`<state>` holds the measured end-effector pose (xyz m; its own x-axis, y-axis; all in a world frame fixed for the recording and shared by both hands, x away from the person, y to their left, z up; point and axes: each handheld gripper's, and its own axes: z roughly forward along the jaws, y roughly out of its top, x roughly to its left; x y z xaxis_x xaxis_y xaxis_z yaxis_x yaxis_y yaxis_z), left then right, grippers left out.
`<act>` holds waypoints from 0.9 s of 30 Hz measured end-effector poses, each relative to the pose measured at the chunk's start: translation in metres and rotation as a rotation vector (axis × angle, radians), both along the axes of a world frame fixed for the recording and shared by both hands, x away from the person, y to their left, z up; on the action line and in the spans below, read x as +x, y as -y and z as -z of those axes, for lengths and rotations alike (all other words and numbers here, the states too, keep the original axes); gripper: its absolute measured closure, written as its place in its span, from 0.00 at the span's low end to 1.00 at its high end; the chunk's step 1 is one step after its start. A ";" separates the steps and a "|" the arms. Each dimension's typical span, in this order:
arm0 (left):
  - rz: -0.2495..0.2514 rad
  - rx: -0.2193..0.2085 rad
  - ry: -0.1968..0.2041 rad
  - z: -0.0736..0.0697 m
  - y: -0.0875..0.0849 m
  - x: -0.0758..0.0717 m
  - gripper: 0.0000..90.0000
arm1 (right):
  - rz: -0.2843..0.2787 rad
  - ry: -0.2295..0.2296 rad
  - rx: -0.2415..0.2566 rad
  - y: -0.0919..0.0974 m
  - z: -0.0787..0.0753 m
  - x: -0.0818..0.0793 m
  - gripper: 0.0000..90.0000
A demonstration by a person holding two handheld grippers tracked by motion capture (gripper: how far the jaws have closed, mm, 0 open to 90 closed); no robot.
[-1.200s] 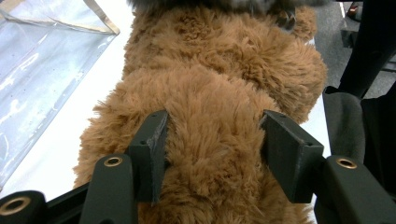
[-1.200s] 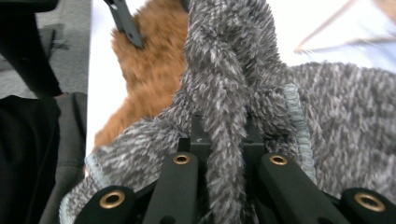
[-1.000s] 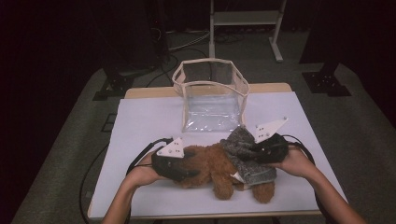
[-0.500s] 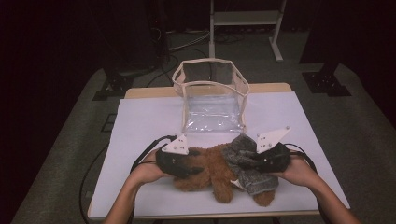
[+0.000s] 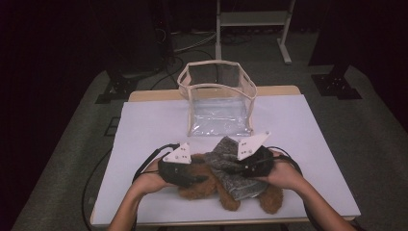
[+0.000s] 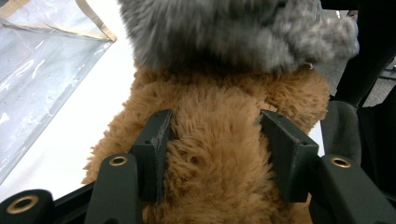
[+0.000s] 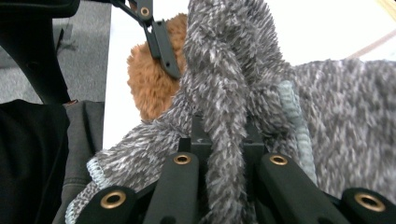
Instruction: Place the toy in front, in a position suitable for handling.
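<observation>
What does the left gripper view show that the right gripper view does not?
Left gripper view alone: the clear bag, and the left gripper with its jaws pressed into the brown plush toy. Right gripper view alone: the right gripper shut on a fold of the grey knit garment, whose pale ribbed edge shows. Shared: toy, garment, white tabletop.

Long, shaggy brown plush on the teddy bear [image 6: 219,154], matt and soft-looking. Fuzzy grey knit on the sweater [image 7: 327,121], flecked dark and light, with a ribbed pale blue-grey hem. Clear, glossy plastic film on the bag [image 5: 219,103], creased and catching light, edged in beige fabric binding. Matt black hard plastic on the left gripper [image 6: 217,154] and right gripper [image 7: 227,140], with brass-coloured rivets at the joints. Smooth, matt white sheet over the table [image 5: 144,130], pale wood at its far edge
</observation>
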<state>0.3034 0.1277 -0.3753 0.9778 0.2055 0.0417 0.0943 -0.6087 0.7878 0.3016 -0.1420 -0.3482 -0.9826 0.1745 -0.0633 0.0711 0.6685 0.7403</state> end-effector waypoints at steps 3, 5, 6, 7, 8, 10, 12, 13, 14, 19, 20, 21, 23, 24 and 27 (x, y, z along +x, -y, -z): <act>0.004 0.005 0.001 -0.001 0.000 0.000 0.51 | 0.022 -0.015 0.029 0.021 0.003 -0.003 0.90; 0.004 0.010 0.002 -0.001 0.000 0.000 0.51 | 0.040 -0.026 0.044 0.037 0.005 -0.007 0.90; 0.003 0.011 0.001 -0.001 0.000 0.000 0.51 | 0.049 -0.027 0.047 0.044 0.006 -0.009 0.90; 0.001 0.011 -0.002 -0.001 -0.001 0.000 0.51 | 0.059 -0.029 0.049 0.051 0.007 -0.012 0.90; 0.001 0.011 -0.003 -0.001 -0.001 0.000 0.51 | 0.072 -0.031 0.052 0.059 0.008 -0.014 0.90; -0.003 0.007 -0.005 0.000 -0.003 -0.001 0.51 | 0.100 -0.038 0.061 0.072 0.011 -0.018 0.90; -0.002 0.007 -0.006 0.000 -0.005 -0.002 0.51 | 0.125 -0.051 0.078 0.084 0.015 -0.020 0.90; -0.001 0.008 -0.007 0.000 -0.006 -0.002 0.51 | 0.139 -0.058 0.090 0.089 0.017 -0.021 0.90; -0.002 0.009 -0.009 0.000 -0.007 -0.003 0.51 | 0.147 -0.065 0.099 0.092 0.019 -0.021 0.90; -0.012 0.043 -0.009 0.001 -0.017 -0.007 0.51 | 0.133 -0.066 0.124 0.084 0.023 -0.017 0.90; -0.018 0.049 -0.009 0.001 -0.019 -0.007 0.51 | 0.125 -0.058 0.123 0.078 0.021 -0.015 0.90; -0.029 0.049 -0.012 0.002 -0.024 -0.008 0.51 | 0.120 -0.054 0.126 0.074 0.019 -0.014 0.90; -0.036 0.046 -0.020 0.003 -0.032 -0.009 0.51 | 0.106 -0.037 0.135 0.064 0.014 -0.011 0.90; -0.042 0.040 -0.025 0.004 -0.035 -0.011 0.50 | 0.098 -0.034 0.141 0.060 0.011 -0.009 0.90; -0.047 0.027 -0.027 0.006 -0.039 -0.012 0.50 | 0.081 -0.026 0.129 0.054 0.007 -0.007 0.90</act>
<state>0.2910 0.1667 -0.3812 0.9680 0.2501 0.0214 0.1444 -0.6244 0.7676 0.2941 -0.1960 -0.3553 -0.9660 0.2583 -0.0097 0.1413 0.5593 0.8168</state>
